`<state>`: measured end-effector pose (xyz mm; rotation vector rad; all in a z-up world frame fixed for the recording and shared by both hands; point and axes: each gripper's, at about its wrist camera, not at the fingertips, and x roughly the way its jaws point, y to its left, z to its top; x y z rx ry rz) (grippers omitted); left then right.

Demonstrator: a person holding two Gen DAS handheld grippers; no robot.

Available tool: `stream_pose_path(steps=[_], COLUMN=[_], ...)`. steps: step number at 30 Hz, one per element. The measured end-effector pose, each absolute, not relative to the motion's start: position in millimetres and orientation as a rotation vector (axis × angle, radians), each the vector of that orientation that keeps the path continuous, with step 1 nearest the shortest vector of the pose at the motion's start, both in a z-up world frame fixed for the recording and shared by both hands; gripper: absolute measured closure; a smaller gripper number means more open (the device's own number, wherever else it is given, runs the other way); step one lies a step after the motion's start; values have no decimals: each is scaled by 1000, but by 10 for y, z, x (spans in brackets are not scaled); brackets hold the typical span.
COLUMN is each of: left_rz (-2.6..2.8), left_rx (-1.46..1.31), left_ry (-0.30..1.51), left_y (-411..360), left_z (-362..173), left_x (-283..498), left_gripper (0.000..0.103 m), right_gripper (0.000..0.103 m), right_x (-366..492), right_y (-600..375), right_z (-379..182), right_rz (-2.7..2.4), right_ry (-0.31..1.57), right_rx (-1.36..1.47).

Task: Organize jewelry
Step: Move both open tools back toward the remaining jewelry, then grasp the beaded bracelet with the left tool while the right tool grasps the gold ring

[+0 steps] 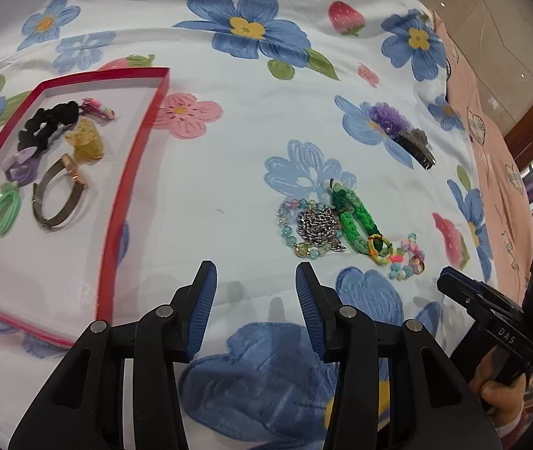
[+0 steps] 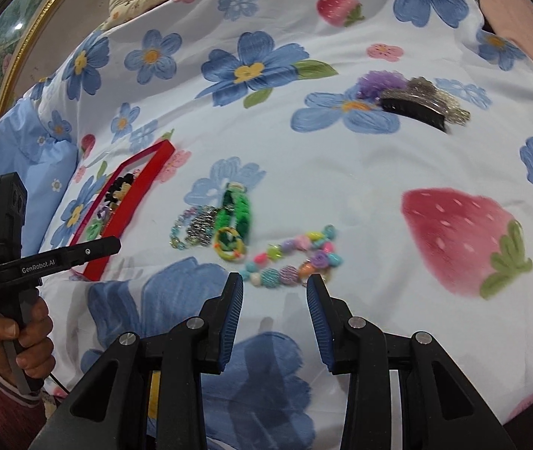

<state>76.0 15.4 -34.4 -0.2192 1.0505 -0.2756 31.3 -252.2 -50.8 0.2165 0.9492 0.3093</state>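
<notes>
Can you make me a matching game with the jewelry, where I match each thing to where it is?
Things:
1. yellow claw clip
2. silver chain
3. black hair clip
4. pastel bead bracelet

Places:
A. just ahead of the right tool, closest to its tips
B. inside the red tray
C. far back on the bedsheet, beside the purple pom-pom
D. in the middle pile, touching the green braided band

Pairs: 1-B, 2-D, 3-C, 4-A
</notes>
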Motion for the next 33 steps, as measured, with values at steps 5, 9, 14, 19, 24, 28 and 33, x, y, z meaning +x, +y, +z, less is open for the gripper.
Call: stream_pose_path(steps=[5, 9, 14, 19, 24, 28, 33], left_rz=[-284, -288, -296, -310, -325, -338, -350], left_rx=[-202, -194, -170, -152, -135, -128, -100], left_ry=[1062, 1071, 1088, 1103, 1121, 1125, 1120], left_y=[85, 57, -14, -97, -190, -249, -335], left_z=[-384, -422, -491, -561, -637, -675, -705], left_x=[798, 823, 917, 1071, 1216, 1318, 1388], left_gripper=[61, 61, 61, 61, 61, 61, 61], right_gripper=[65, 65, 65, 68, 75, 80, 80], right_x=[317, 323, 398, 505, 579, 614, 573], right_y=[-2537, -2498, -2478, -2409, -2344, -2334, -2432], right_z=[-543, -598, -702, -777, -807, -797, -701], right_rz=[297, 286, 274, 261, 252, 250, 277], right_ry=[954, 964, 987, 988, 980, 974, 967], right_rx=[194, 143, 103, 38, -16, -30, 40])
